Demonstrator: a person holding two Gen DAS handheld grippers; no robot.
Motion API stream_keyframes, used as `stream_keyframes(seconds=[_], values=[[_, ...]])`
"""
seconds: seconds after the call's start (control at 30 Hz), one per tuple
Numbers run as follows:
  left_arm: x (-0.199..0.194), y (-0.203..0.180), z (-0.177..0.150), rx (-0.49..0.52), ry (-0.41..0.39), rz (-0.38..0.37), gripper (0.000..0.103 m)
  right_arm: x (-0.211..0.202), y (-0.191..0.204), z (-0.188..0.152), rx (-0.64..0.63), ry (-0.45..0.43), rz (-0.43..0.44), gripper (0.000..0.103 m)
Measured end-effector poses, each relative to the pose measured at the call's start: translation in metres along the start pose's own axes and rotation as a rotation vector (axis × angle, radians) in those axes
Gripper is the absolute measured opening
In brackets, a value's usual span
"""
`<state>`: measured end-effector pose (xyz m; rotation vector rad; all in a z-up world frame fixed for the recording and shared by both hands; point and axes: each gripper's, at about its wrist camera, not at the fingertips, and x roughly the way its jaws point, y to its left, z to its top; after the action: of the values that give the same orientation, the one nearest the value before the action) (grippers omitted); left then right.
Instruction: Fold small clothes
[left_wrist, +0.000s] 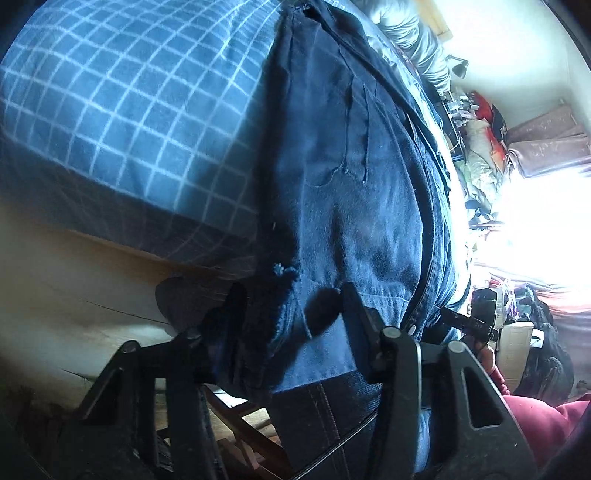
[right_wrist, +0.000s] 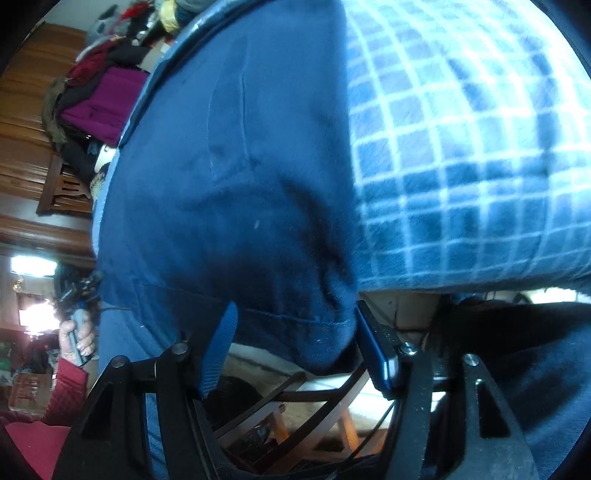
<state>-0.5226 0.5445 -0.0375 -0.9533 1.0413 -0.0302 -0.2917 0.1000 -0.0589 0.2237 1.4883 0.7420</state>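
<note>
Denim shorts (left_wrist: 343, 177) hang over the checked blanket (left_wrist: 122, 110), mid-frame in both views. I judge the grasp step in hand: the left hand-held gripper (left_wrist: 291, 299) pinches the frayed hem, the right hand-held gripper (right_wrist: 295, 314) straddles the other hem, parted (no pinch yet). Next: close, lift together.

Fisheye warp at edges; window glare (left_wrist: 535, 221) blown out rt; foreground dim, soft.
</note>
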Motion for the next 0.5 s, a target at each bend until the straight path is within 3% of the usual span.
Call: stream_keyframes(seconds=[0.13, 0.17, 0.2, 0.3, 0.5], values=[[-0.005, 0.000, -0.004, 0.006, -0.018, -0.014, 0.029, -0.004, 0.003, -0.004, 0.001, -0.007, 0.014, 0.070], [-0.007, -0.001, -0.004, 0.009, -0.025, -0.011, 0.019, -0.005, 0.003, -0.005, 0.004, -0.007, 0.020, 0.068], [-0.008, -0.004, -0.005, 0.012, -0.034, -0.010, 0.009, -0.007, 0.004, -0.005, 0.002, -0.008, 0.020, 0.054], [-0.019, -0.016, -0.009, 0.015, -0.073, -0.023, 0.006, -0.022, 0.016, -0.008, -0.073, -0.029, -0.015, 0.016], [-0.080, -0.054, 0.008, 0.035, -0.284, -0.204, 0.005, -0.115, 0.061, -0.002, -0.109, -0.255, 0.188, 0.011]])
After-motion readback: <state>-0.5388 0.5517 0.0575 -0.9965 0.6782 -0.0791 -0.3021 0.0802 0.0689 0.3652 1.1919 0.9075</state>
